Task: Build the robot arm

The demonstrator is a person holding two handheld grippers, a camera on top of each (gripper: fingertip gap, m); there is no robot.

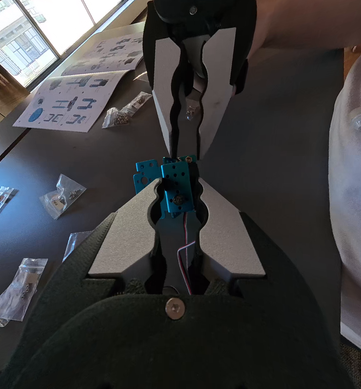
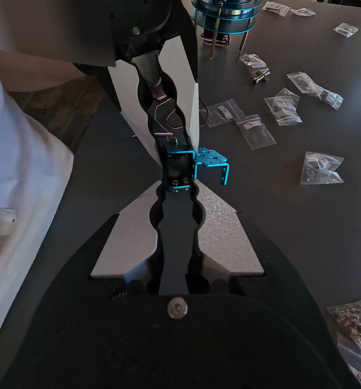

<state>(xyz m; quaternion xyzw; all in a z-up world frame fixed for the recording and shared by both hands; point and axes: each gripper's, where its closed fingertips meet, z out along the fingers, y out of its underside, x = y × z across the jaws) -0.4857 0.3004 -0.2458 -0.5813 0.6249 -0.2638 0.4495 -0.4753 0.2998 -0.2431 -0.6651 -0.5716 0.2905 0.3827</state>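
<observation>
I see the dark table (image 1: 280, 147) filling most of both views, with the white sleeve (image 1: 352, 189) of the person at the right edge of the left wrist view. An open instruction booklet (image 1: 74, 92) lies in the upper left of that view, and a stacked blue disc assembly on brass legs (image 2: 225, 14) stands at the top of the right wrist view. Clear bags of small hardware (image 2: 320, 168) are scattered across the right half of that view and down the left side of the other.

My left gripper (image 1: 178, 185) is clamped on the blue bracket assembly (image 1: 176, 189) at frame centre, its tips pinching the black servo block with a red-white-dark cable (image 1: 184, 248) trailing back between the fingers. My right gripper (image 2: 178, 185) meets the same assembly from the opposite end; its tips sit at the brass fittings on the end face, spread about as wide as the part, and I judge it to be gripping, though contact is hard to confirm. A small brass nut (image 1: 189, 158) sits at the far top edge.

As I read it, the risks are these: the two grips pulling out of line could twist the bracket loose from one pair of tips; the cable could snag or get pinched between the left fingers; the nut could drop among the bags.
</observation>
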